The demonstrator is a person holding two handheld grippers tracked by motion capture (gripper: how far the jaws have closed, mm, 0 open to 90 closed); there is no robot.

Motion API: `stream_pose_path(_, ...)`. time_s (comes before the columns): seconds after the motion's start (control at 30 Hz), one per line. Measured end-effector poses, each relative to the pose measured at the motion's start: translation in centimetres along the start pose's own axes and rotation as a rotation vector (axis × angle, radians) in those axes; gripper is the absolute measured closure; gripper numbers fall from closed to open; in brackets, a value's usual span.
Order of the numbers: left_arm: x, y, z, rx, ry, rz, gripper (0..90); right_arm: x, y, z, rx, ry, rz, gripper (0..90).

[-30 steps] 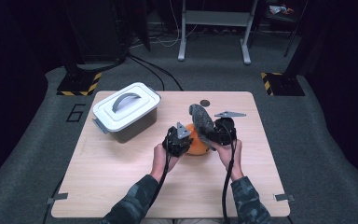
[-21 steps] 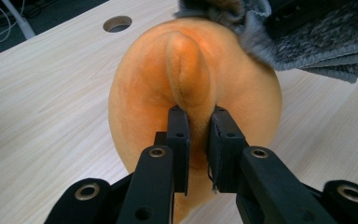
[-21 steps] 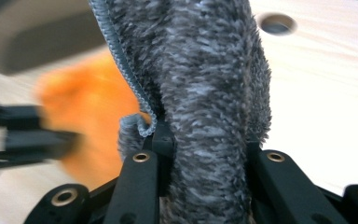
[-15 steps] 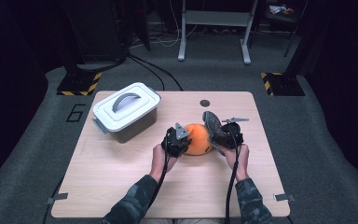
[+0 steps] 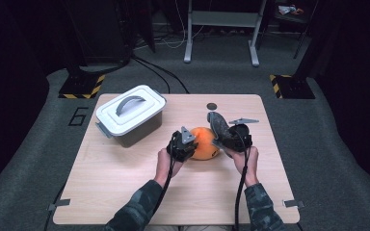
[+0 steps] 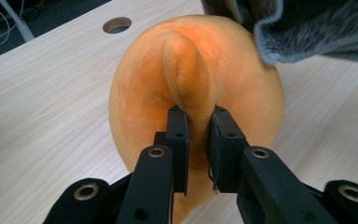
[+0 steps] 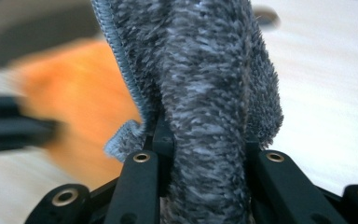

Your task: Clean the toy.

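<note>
A fold of the orange plush ball [image 6: 196, 93] is pinched between the closed jaws of the left gripper [image 6: 196, 135]; the ball rests on the table [image 5: 125, 187] near its centre. At the ball's 3 o'clock, a grey fuzzy cloth [image 7: 205, 93] is clamped upright in the right gripper [image 7: 205, 154].

My left gripper [image 6: 196, 135], matt black plastic with small metal rivets, pinches a fold of the orange toy [image 6: 205, 79], whose skin is soft, short-napped plush, velvety and dull. My right gripper [image 7: 205, 154] clamps the grey cloth [image 7: 205, 84], a shaggy, fuzzy microfibre with a stitched hem along its edge. Under both lies the table [image 5: 125, 183], pale wood-grain laminate, smooth and matt, and on it sits the white box [image 5: 130, 114] of smooth plastic.
</note>
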State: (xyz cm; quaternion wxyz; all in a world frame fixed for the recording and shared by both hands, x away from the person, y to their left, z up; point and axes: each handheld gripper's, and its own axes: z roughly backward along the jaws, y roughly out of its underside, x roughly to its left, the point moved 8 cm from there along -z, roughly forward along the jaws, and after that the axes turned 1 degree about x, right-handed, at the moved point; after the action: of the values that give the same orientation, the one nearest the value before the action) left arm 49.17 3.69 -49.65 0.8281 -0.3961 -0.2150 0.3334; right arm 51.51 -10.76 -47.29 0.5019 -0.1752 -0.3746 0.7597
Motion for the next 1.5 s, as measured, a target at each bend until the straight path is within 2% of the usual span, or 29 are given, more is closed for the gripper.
stream_pose_path(0.13, -0.1, 0.0, 0.0, 0.000, 0.001, -0.006, 79.6, 2.8, -1.7, 0.8, -0.031, -0.052, 0.056, 70.0)
stream_pose_path(0.23, 0.1, 0.1, 0.1, 0.006, 0.001, -0.001, 79.5, 3.4, -1.7, 0.1, -0.014, -0.059, 0.069, 69.9)
stream_pose_path(0.3, 0.1, 0.1, 0.1, 0.009, 0.005, -0.001, 79.5, 3.0, -1.4, -0.3, -0.003, -0.051, 0.056, 70.0)
stream_pose_path(0.33, 0.1, 0.1, 0.1, 0.008, 0.006, -0.001, 79.4, 2.5, -1.2, -0.5, 0.003, -0.037, 0.069, 70.0)
stream_pose_path(0.47, 0.0, 0.1, 0.0, 0.004, 0.007, -0.005, 79.4, 0.6, 0.0, -1.1, 0.027, -0.002, 0.035, 70.0)
stream_pose_path(0.57, -0.1, 0.1, 0.0, 0.005, 0.009, -0.005, 79.4, -1.0, 1.5, -1.8, 0.062, 0.023, -0.022, 70.0)
stream_pose_path(0.7, 0.0, 0.1, 0.0, 0.010, 0.008, -0.007, 79.3, -2.5, 3.2, -2.8, 0.109, 0.040, -0.069, 70.1)
stream_pose_path(0.77, -0.1, 0.1, 0.0, 0.007, 0.009, -0.004, 79.2, -2.8, 4.0, -3.3, 0.142, 0.034, -0.100, 70.1)
stream_pose_path(0.93, -0.1, 0.0, 0.0, -0.002, 0.006, -0.005, 79.0, -3.7, 5.4, -4.3, 0.200, 0.029, -0.112, 70.0)
stream_pose_path(1.0, -0.1, 0.0, 0.0, -0.005, 0.003, -0.003, 78.8, -3.8, 5.2, -4.0, 0.191, 0.036, -0.114, 70.0)
stream_pose_path(1.07, 0.0, 0.0, 0.0, -0.001, 0.006, -0.004, 78.6, -3.5, 4.3, -3.1, 0.145, 0.046, -0.108, 70.0)
stream_pose_path(1.13, 0.0, 0.0, 0.0, -0.003, 0.006, -0.002, 78.6, -2.9, 2.8, -1.9, 0.082, 0.049, -0.072, 69.9)
stream_pose_path(1.27, -0.1, -0.1, 0.0, -0.008, 0.008, -0.005, 78.2, -0.6, 0.1, 0.2, -0.016, 0.000, -0.003, 69.8)
stream_pose_path(1.37, -0.2, -0.1, 0.0, -0.010, 0.014, -0.003, 77.1, 0.7, -0.5, 0.0, -0.015, -0.022, 0.035, 69.4)
stream_pose_path(1.5, -0.2, -0.1, 0.0, -0.019, 0.028, -0.003, 73.6, 0.5, 0.2, -1.4, 0.020, -0.037, 0.031, 69.8)
